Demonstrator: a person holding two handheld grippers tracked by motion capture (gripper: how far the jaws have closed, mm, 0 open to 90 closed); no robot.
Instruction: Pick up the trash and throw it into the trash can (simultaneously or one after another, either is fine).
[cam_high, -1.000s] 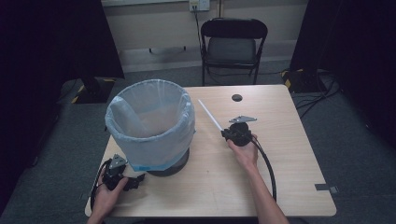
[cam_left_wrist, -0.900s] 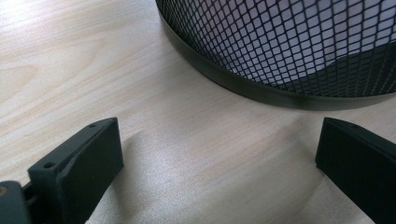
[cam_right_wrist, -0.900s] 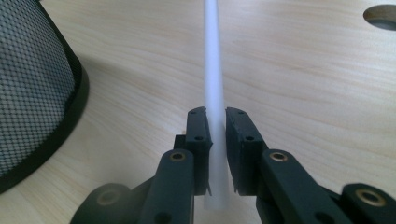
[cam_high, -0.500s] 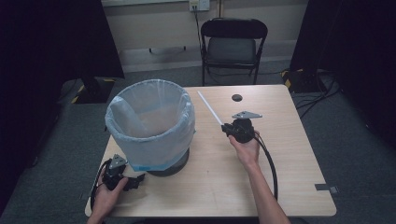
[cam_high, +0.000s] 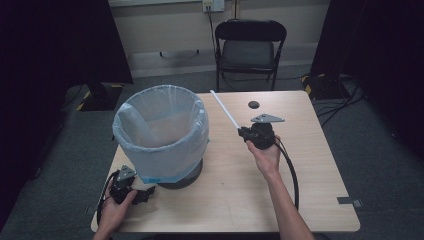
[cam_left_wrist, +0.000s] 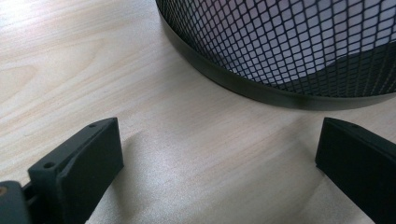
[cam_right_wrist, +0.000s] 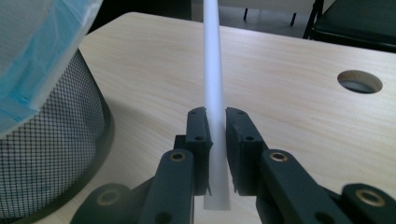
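Observation:
A black mesh bin lined with a pale blue bag stands on the left half of the wooden table. My right gripper is held above the table right of the bin, shut on a long white tube that slants up and away toward the bin's rim. In the right gripper view the white tube runs up between the closed jaws of the gripper. My left gripper rests on the table at the bin's front left, open. In the left gripper view its gripper faces the bin's mesh base with bare wood between the jaws.
A round cable hole sits in the table behind the right gripper. A black folding chair stands beyond the far edge. The right gripper's cable trails along the forearm. Dark curtains flank both sides.
My right gripper has risen and drawn slightly back to the right with the white tube, whose far end now tips higher. The left gripper has stayed in place.

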